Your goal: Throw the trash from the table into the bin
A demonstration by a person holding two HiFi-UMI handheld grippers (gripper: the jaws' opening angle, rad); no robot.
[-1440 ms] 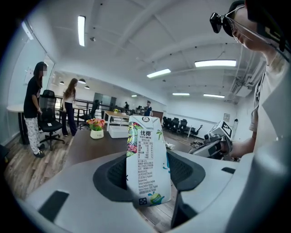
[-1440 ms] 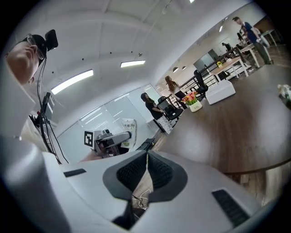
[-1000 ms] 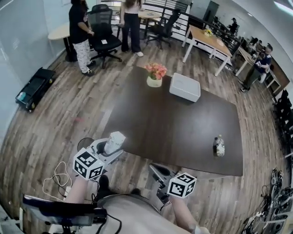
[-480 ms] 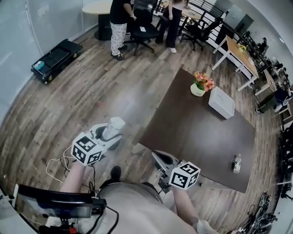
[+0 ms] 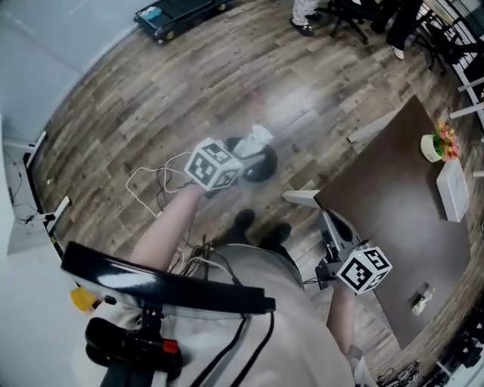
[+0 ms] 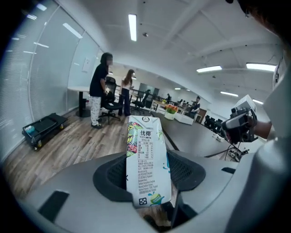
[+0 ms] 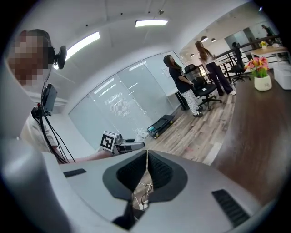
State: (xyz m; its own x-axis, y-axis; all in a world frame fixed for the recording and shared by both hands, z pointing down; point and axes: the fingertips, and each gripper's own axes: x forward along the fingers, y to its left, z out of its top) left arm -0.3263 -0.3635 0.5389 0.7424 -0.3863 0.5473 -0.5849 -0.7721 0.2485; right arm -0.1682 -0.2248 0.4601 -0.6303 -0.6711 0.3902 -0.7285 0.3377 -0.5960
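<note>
A white printed drink carton (image 6: pixel 146 166) stands upright between the jaws of my left gripper (image 6: pixel 148 186), which is shut on it. In the head view that gripper (image 5: pixel 254 150) holds the carton (image 5: pixel 258 137) out over the wooden floor, left of the dark table (image 5: pixel 393 204). My right gripper (image 5: pixel 331 221) hangs by the table's near corner; its jaws (image 7: pixel 146 157) are shut with nothing between them. A small bottle (image 5: pixel 421 297) lies on the table's far side. No bin shows in any view.
On the table stand a flower pot (image 5: pixel 437 143) and a white box (image 5: pixel 456 189). A black case (image 5: pixel 178 9) lies on the floor at the top. A white cable (image 5: pixel 155 181) loops on the floor. People stand by office chairs (image 6: pixel 109 98).
The head view has swung left, away from the table and onto the open floor. Both grippers have moved off the table's edge; the left still holds the carton.
</note>
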